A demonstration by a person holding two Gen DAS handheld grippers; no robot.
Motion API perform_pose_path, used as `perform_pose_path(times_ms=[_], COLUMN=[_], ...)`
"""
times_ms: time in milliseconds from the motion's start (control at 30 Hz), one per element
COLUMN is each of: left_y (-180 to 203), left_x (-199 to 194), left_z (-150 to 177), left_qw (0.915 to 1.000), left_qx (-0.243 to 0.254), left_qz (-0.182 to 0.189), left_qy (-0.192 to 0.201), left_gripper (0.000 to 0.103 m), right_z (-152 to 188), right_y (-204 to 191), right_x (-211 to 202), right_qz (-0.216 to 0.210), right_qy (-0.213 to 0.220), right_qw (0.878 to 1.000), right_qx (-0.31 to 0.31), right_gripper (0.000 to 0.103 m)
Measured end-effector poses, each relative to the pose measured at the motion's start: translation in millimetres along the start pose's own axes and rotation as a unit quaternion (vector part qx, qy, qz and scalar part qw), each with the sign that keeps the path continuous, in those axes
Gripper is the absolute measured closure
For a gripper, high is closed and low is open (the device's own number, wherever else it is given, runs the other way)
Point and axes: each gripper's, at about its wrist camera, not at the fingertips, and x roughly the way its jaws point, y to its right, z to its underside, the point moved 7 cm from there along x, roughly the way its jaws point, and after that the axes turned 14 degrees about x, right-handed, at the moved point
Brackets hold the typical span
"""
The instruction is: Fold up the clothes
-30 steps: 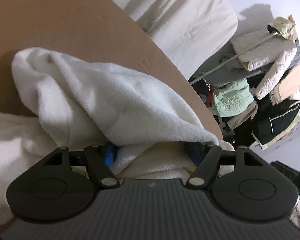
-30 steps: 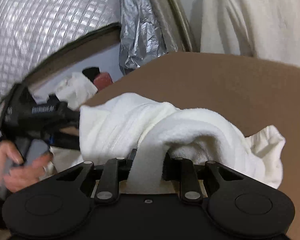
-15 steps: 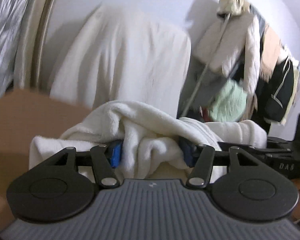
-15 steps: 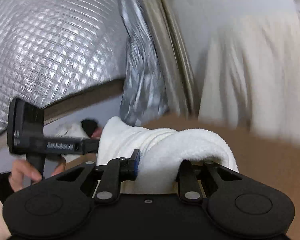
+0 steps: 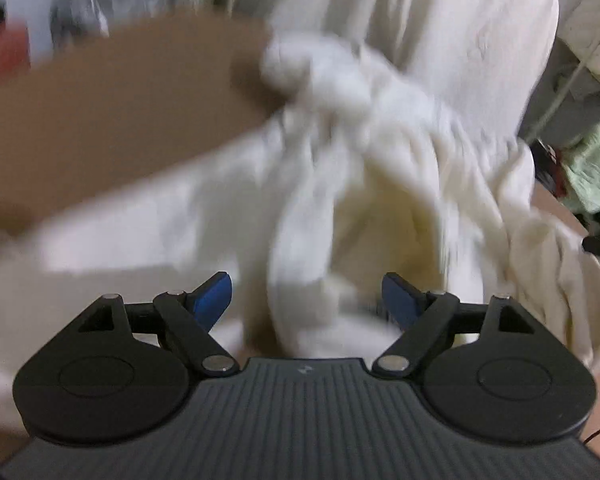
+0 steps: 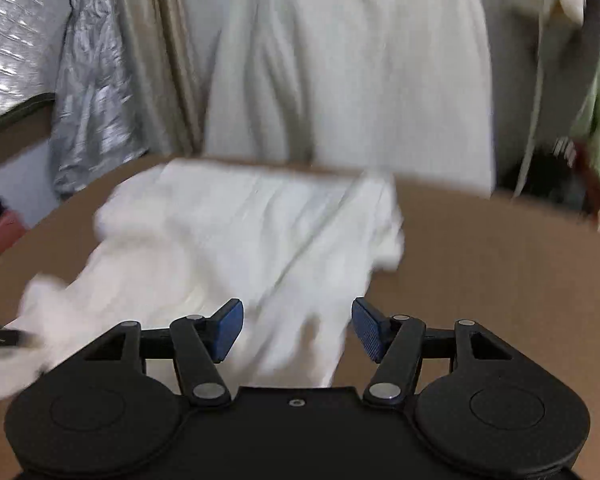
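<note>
The white garment [image 6: 236,240] is seen crumpled on the brown worktop [image 6: 500,280]. Both the left gripper [image 5: 306,300] and right gripper [image 6: 297,330] are opening, fabric between unpressed fingers. Its far worktop edge is shown only in the right view.

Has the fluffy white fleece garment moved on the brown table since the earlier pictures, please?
Yes. The fluffy white fleece garment, earlier bunched up between the closed pads, now lies spread towards the far edge of the brown table.

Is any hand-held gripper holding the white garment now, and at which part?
Neither. Both the left hand-held gripper and right hand-held gripper are opening; the white garment lies released.
</note>
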Motion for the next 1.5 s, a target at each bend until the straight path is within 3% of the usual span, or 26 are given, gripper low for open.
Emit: perform_pose_path(times_ms=[100,267,333,500,567,600,633,667,733,800,867,900,967,1000,1067,1133,1300,1400,1467,1500], left_y=[14.1,42.6,56.0,65.0,73.4,84.6,95.7,105.7,122.3,134.1,139.2,140.8,141.9,140.6,133.5,122.3,111.3,124.0,134.5,138.8], left_x=[-4.9,-26.1,-34.6,-33.1,-31.0,-31.5,-32.4,-29.9,-13.8,6.5,33.6,47.3,55.3,50.2,31.2,-7.1,-109.6,-112.7,-82.6,-67.9], left_z=[-6.7,-9.5,-8.9,4.0,8.5,10.6,12.9,15.7,22.6,31.9,44.5,49.9,48.4,42.7,26.6,6.0,-24.2,-8.8,16.0,27.7], left_qw=[0.999,0.9848,0.9818,0.986,0.9843,0.9789,0.9718,0.9663,0.9638,0.9626,0.9608,0.9574,0.9539,0.9568,0.9641,0.9674,0.9649,0.9739,0.9838,0.9862], left_qx=[0.042,0.14,0.163,0.158,0.162,0.179,0.195,0.206,0.212,0.23,0.261,0.282,0.298,0.289,0.262,0.234,0.16,0.129,0.111,0.106], left_qz=[-0.009,-0.06,-0.044,-0.014,0.033,0.069,0.106,0.131,0.146,0.134,0.088,0.058,0.026,0.022,0.019,0.006,0.018,0.073,0.105,0.115], left_qy=[0.013,0.083,0.086,0.051,0.063,0.071,0.079,0.081,0.07,0.051,0.029,0.019,0.024,0.026,0.041,0.096,0.207,0.172,0.094,0.054], left_gripper=[0.021,0.024,0.022,0.021,0.022,0.022,0.022,0.021,0.021,0.021,0.035,0.06,0.075,0.095,0.097,0.098,0.098,0.098,0.097,0.096], right_z=[32.8,81.1,99.8,127.6,130.7,132.0,133.7,135.3,137.3,133.2,127.9,124.8,113.3,107.5,95.8,77.4,4.9,-34.5,-48.5,-51.0], right_y=[-3.6,-11.1,-9.5,4.0,7.7,7.9,5.8,3.7,0.1,-4.0,-8.6,-11.1,-8.8,-7.6,-5.3,3.1,44.4,65.7,80.3,91.2], right_x=[-10.8,-33.5,-34.4,-23.9,-15.3,-12.0,-9.5,-7.2,-3.6,-2.1,-2.0,-2.6,-14.1,-20.0,-32.1,-50.5,-102.6,-116.0,-105.8,-93.2], right_qz=[-0.047,-0.07,-0.055,-0.033,-0.035,-0.037,-0.042,-0.048,-0.031,-0.031,-0.03,-0.03,-0.015,-0.008,0.007,0.036,0.142,0.206,0.276,0.3], right_qy=[-0.04,-0.077,-0.093,-0.112,-0.108,-0.1,-0.09,-0.08,-0.065,-0.055,-0.045,-0.04,-0.019,-0.008,0.014,0.048,0.141,0.171,0.182,0.168], right_qw=[0.998,0.994,0.994,0.992,0.991,0.992,0.993,0.994,0.997,0.998,0.998,0.999,1.0,1.0,0.999,0.997,0.976,0.958,0.932,0.923], right_qx=[0.027,0.037,0.034,0.056,0.071,0.071,0.062,0.053,0.027,0.024,0.016,0.008,-0.009,-0.018,-0.035,-0.055,-0.086,-0.102,-0.15,-0.174], right_gripper=[0.037,0.036,0.035,0.035,0.035,0.044,0.063,0.068,0.076,0.077,0.078,0.079,0.082,0.083,0.084,0.085,0.085,0.084,0.08,0.068])
